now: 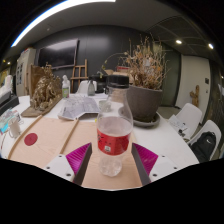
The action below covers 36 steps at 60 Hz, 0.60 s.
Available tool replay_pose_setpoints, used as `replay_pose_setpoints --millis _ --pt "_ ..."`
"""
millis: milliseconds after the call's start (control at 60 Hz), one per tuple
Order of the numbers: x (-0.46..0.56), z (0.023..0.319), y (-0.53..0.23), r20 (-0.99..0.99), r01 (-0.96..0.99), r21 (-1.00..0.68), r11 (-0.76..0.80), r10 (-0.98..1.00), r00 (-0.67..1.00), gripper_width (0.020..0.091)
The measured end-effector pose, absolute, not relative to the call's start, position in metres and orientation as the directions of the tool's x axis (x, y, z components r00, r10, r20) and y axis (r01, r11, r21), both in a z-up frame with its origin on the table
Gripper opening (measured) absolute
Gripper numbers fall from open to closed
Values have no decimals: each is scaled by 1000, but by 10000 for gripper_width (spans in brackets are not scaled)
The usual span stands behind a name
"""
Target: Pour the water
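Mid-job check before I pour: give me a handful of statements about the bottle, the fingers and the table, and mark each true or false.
1. The clear plastic bottle with a red label stands upright between the fingers. True.
2. The gripper is raised far above the wooden table. False: its fingers sit low, at either side of the bottle's lower part.
3. A dark grey pot holding dried plants stands beyond the bottle. True.
4. The bottle's cap is missing. False: a light cap is on its neck.
5. The bottle lies on its side. False: it is upright.
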<state>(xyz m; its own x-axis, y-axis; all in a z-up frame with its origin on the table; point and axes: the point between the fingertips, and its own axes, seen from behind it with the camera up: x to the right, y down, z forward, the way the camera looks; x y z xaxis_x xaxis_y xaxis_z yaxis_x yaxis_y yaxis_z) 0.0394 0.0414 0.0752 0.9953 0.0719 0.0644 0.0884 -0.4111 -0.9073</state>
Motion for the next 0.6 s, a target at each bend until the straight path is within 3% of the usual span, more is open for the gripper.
replay_pose_setpoints --millis 150,233,367,417,600 --pt "37 64 60 39 58 -916 -397 56 998 506" --pt "38 66 64 33 50 -921 -386 49 998 457" --pt "38 64 66 52 64 -920 -388 41 998 293" --pt "35 65 65 78 90 -916 -392 47 996 261" --pt "30 95 68 173 162 -913 -375 5 985 261"
